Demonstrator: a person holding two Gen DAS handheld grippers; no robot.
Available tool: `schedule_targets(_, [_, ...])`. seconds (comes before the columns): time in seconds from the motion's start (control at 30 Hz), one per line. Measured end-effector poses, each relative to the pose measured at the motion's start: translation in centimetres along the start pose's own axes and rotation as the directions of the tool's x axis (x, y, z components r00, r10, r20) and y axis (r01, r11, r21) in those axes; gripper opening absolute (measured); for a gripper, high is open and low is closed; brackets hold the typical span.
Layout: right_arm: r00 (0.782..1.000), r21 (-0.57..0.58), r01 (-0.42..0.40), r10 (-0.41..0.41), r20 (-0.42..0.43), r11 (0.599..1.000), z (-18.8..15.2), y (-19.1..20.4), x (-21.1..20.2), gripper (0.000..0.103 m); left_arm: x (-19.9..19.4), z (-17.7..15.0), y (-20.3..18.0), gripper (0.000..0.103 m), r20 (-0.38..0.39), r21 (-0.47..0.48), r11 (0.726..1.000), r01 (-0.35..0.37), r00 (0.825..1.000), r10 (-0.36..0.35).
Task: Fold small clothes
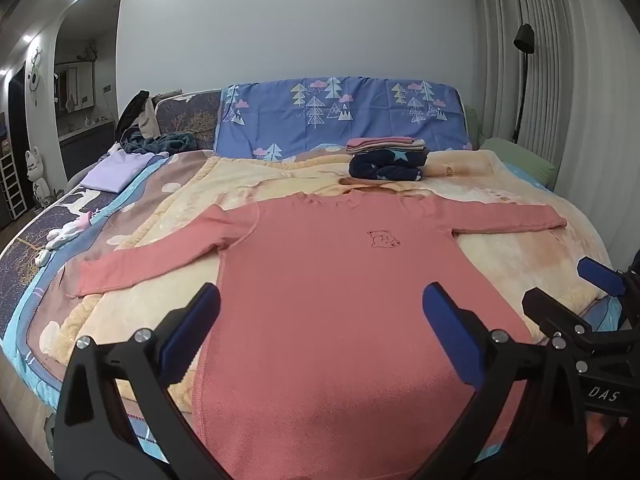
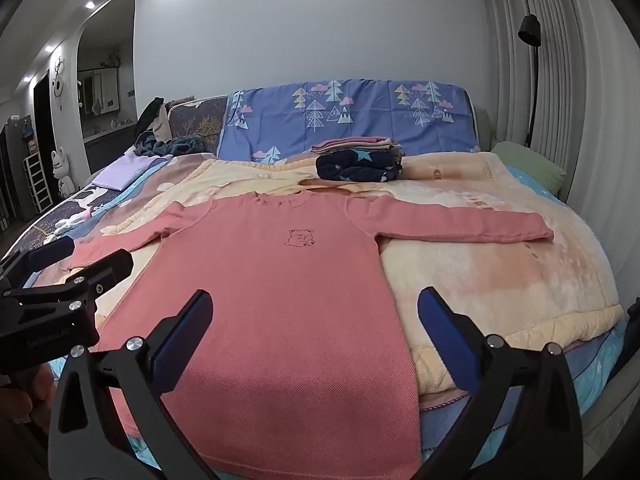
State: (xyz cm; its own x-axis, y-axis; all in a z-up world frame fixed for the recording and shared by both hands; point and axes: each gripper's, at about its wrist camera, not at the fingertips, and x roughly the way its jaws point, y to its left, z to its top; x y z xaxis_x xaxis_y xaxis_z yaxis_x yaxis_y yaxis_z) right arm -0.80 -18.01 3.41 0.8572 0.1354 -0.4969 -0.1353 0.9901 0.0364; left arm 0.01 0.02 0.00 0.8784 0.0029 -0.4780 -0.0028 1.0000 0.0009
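Observation:
A pink long-sleeved shirt (image 1: 320,280) with a small bear outline on the chest lies flat, face up, on a cream blanket (image 1: 520,256), both sleeves spread out sideways. It also shows in the right wrist view (image 2: 276,288). My left gripper (image 1: 320,304) is open and empty, hovering over the shirt's lower body. My right gripper (image 2: 314,312) is open and empty over the shirt's lower right part. The right gripper appears at the right edge of the left wrist view (image 1: 568,292); the left gripper appears at the left edge of the right wrist view (image 2: 80,258).
A stack of folded clothes (image 1: 386,160), dark blue star fabric under pink pieces, sits behind the shirt's collar. A folded lilac garment (image 1: 116,172) lies far left, near a dark heap (image 1: 160,142). Blue tree-print headboard cover (image 1: 344,112), curtains and a floor lamp (image 1: 524,40) are behind.

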Motion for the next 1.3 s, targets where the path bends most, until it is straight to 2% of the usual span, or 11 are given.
schedule_targets(0.2, [1.0,-0.006,0.003,-0.003,-0.009,1.0,0.0,0.1,0.1,0.102,-0.5,0.0,0.1,0.101,0.017,-0.007,1.0,-0.014,1.0,0.014])
schedule_targets(0.27, [1.0,-0.007,0.005,-0.005,-0.008,1.0,-0.1,0.1,0.1,0.102,0.0,0.0,-0.2,0.101,-0.006,0.0,1.0,0.001,1.0,-0.001])
schedule_targets(0.53, [0.999,0.015,0.043,-0.043,0.008,0.999,-0.4,0.2,-0.2,0.102,-0.3,0.0,-0.1,0.101,0.008,0.015,1.0,0.001,1.0,-0.002])
schedule_targets(0.73, [0.985,-0.031,0.147,-0.144,0.096,0.989,-0.4,0.6,-1.4,0.102,-0.6,-0.1,-0.3,0.101,0.021,0.015,0.999,0.031,0.999,-0.031])
schedule_targets(0.93, [0.999,0.009,0.023,-0.023,0.024,1.0,-0.3,0.2,-0.7,0.102,-1.1,-0.1,-0.7,0.101,0.038,0.033,0.998,0.046,0.998,-0.047])
schedule_targets(1.07, [1.0,0.036,0.012,-0.012,0.002,0.999,-0.5,0.2,-0.5,0.102,-1.4,0.0,-0.4,0.101,0.061,0.021,0.998,0.067,0.996,-0.068])
schedule_targets(1.3, [1.0,0.012,0.0,0.0,-0.001,1.0,-0.5,0.8,-0.4,0.102,-1.2,-0.1,-0.4,0.101,0.056,0.021,0.999,0.045,0.997,-0.046])
